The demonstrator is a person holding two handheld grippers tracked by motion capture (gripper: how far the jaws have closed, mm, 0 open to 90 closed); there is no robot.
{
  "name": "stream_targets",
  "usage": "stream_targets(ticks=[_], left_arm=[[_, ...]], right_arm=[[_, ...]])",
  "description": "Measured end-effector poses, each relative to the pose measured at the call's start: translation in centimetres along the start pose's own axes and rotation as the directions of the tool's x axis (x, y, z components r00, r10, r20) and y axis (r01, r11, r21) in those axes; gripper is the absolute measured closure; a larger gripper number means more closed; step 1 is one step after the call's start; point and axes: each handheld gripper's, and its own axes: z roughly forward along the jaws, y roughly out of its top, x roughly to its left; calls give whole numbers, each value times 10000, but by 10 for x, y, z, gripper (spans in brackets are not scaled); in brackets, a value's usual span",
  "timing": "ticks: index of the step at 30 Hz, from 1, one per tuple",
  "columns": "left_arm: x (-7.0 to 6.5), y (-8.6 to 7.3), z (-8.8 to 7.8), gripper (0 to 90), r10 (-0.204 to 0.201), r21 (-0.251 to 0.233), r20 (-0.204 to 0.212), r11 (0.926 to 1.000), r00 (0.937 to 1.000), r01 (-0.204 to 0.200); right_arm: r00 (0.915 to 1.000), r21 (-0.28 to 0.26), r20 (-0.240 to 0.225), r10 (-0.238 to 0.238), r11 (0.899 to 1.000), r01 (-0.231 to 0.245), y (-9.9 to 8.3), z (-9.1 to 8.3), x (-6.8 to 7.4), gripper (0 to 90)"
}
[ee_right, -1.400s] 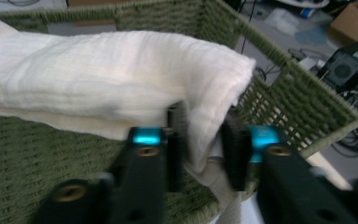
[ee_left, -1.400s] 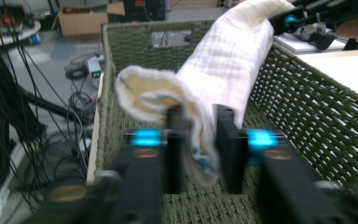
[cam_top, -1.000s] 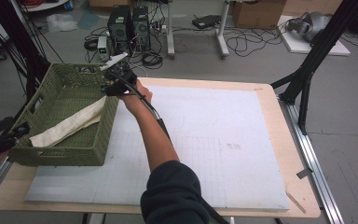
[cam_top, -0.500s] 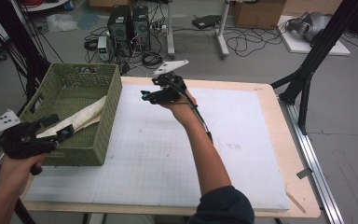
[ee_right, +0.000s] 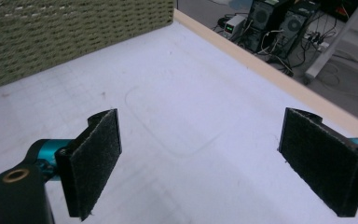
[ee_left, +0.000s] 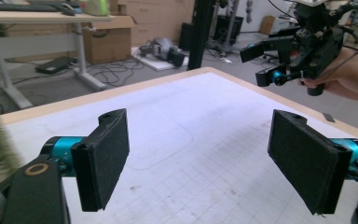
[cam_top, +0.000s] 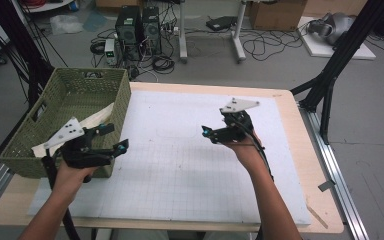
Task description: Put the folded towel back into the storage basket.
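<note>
L gripper (cam_top: 115, 139) hangs just in front of the green woven basket (cam_top: 65, 100) at the table's left end, jaws wide apart w/ nothing between; they've just been opening. R gripper (cam_top: 206, 132) is held over the white mat (cam_top: 180, 165) near mid-table, jaws also spread wide & empty, just been opening too. Beige cloth (cam_top: 97, 119) lies inside the basket, draped toward its right wall. Grippers well apart.

Right tongs (cam_top: 207, 134) gone from above the green basket (cam_top: 27, 145) at upper left to frame centre, jaws just opened, empty, left tongs (cam_top: 116, 139) risen into lower left, jaws spread wide.
</note>
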Motion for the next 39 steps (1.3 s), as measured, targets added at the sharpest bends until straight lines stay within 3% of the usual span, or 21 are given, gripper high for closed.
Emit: stream_targets(ticks=[6,10,15,21,23,27,39], left_arm=[[-17,-11,31,213,261,41,829,9996,9962,-266],[-26,-20,46,215,238,73,997,9997,9947,-246],[-34,-38,58,226,167,448,853,9988,9962,-206],[-38,-54,63,235,191,722,539,9971,9984,-230],[-39,-57,64,235,152,776,541,9968,9984,-194],[-41,-60,64,237,250,864,579,9958,9980,-300],[-40,-68,64,239,118,1045,522,9944,9986,-173]], right_arm=[[9980,-167,468,416,9990,-409,-44,-30,-2,121],[9924,-295,1004,715,9972,-689,-73,-50,1,118],[9816,21,1856,445,9990,-457,-104,-66,10,118],[9755,-209,1856,1182,9930,-1163,-133,-80,13,118],[9738,-227,1975,1124,9937,-1101,-140,-82,13,118],[9687,-452,1938,1551,9878,-1491,-151,-83,12,118],[9729,-378,1876,1348,9908,-1300,-151,-78,16,118]])
